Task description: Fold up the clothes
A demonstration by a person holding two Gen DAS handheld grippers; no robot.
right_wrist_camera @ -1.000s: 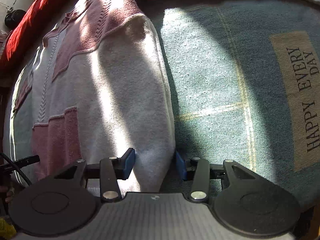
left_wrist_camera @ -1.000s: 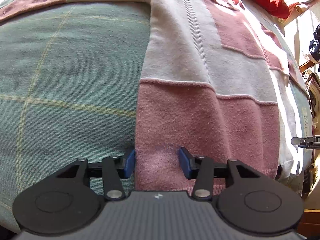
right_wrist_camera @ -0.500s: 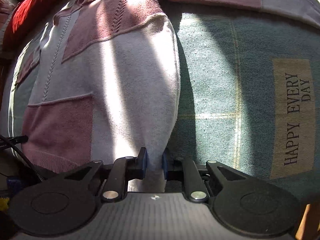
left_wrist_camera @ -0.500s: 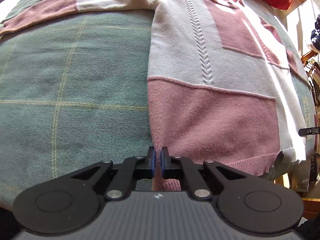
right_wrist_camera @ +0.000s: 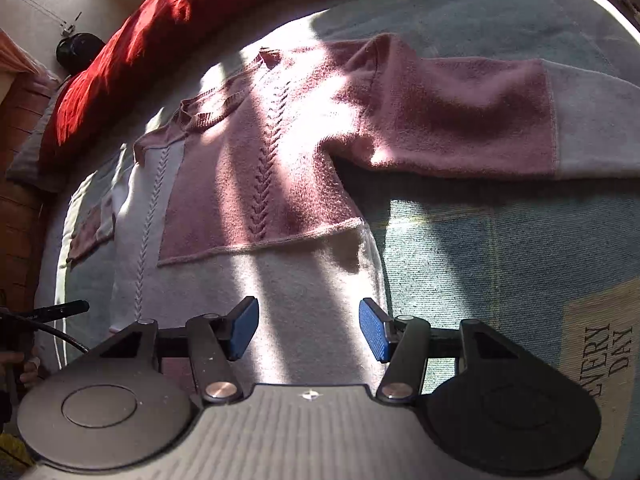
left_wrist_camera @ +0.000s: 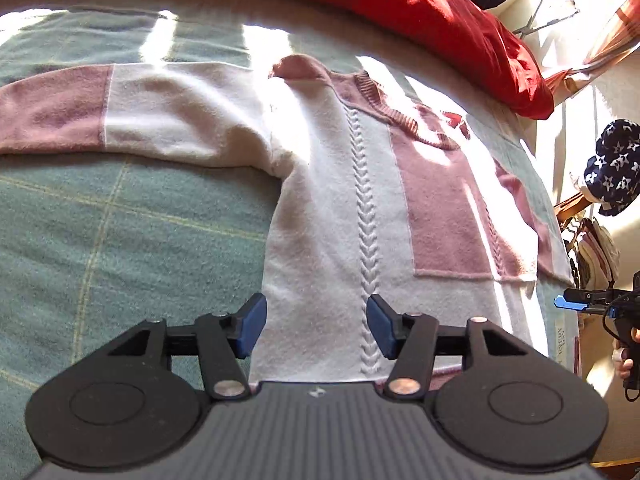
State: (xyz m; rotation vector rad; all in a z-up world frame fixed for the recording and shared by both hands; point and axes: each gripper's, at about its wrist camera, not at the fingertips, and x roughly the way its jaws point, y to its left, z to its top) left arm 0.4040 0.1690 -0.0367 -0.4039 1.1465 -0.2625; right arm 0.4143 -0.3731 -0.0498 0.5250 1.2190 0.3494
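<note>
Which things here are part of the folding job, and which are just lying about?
Job: pink-and-white sweater; left hand-held gripper and right hand-held gripper, both open over its lower edge.

Lying about: red bedding; star-print cloth; green checked bedspread underneath.

The left hand-held gripper [left_wrist_camera: 313, 327] points forward with its jaws spread wide, its blue pads [left_wrist_camera: 251, 323] gripping nothing. The right hand-held gripper [right_wrist_camera: 307, 328] is likewise parted wide, with nothing between its pads [right_wrist_camera: 374, 328]. At the left view's right edge, a hand [left_wrist_camera: 628, 354] grips the right tool's handle.
</note>
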